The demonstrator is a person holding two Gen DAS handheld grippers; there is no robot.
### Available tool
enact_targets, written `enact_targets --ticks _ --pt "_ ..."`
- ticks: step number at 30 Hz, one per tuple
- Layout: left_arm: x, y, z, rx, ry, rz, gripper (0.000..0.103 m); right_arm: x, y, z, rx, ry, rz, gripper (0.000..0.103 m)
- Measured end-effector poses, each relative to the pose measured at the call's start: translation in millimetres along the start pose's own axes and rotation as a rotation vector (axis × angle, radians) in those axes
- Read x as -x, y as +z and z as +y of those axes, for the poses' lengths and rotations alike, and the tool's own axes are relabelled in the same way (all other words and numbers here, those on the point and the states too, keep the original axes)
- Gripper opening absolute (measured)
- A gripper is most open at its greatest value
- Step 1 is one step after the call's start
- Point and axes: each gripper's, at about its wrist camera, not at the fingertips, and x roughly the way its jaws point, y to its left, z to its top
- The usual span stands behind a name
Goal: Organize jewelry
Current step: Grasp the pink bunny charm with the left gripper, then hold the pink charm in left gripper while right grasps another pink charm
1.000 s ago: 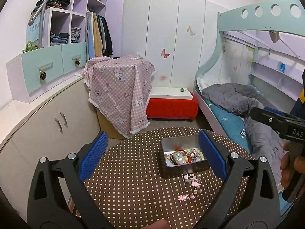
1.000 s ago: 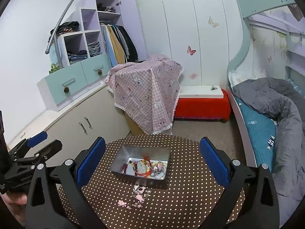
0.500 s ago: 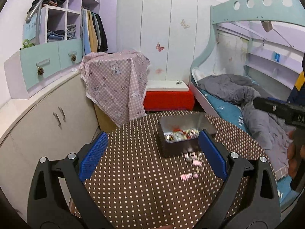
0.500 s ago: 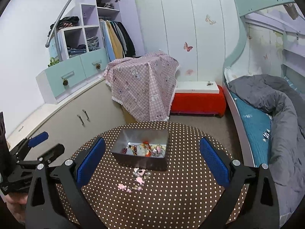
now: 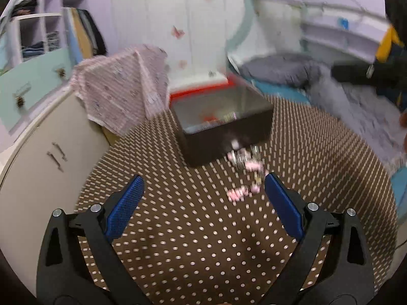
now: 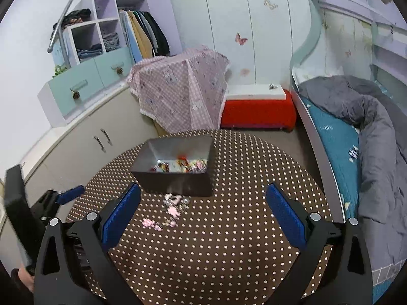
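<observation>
A: Hovering over the dotted worktop (image 6: 229,241), the right gripper (image 6: 203,200) has its blue pads spread wide with nothing between them.

B: And the left gripper (image 5: 202,190)?

A: Also released, pads wide apart and empty, above the same brown worktop. Its view is blurred.

B: Where is the jewelry?

A: Most sits in the metal tin (image 6: 175,170) near the worktop's far side: a jumble of beads and red pieces (image 6: 182,165) on its floor. A small loose jewelry pile (image 6: 173,208), pink and silvery bits, lies on the cloth just in front of the tin's near wall.

B: How do the grippers stand to it?

A: In the left view the pile (image 5: 245,170) lies just ahead of the right-hand pad. From the right view it shows between the pads, nearer the left one. I cannot tell the single items apart.
</observation>
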Motion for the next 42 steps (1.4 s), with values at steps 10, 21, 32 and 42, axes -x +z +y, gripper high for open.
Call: enact_targets --ticks 10,21,32,42 --pt "-55 -6 -12 -0.065 -0.104 0.157 0.09 -22 -12 -12 -0.017 -0.013 0.068 0.095" --pt "-47 -15 3 0.002 -0.225 0.181 0.016 -52 -29 -11 0.011 0.007 0.161 0.095" --pt "-40 -28 37 0.155 -0.126 0.18 0.017 -96 -57 29 0.183 0.079 0.256 0.072" --pt "-46 -24 39 0.176 -0.139 0.184 0.017 -104 -61 42 0.262 0.076 0.249 0.041"
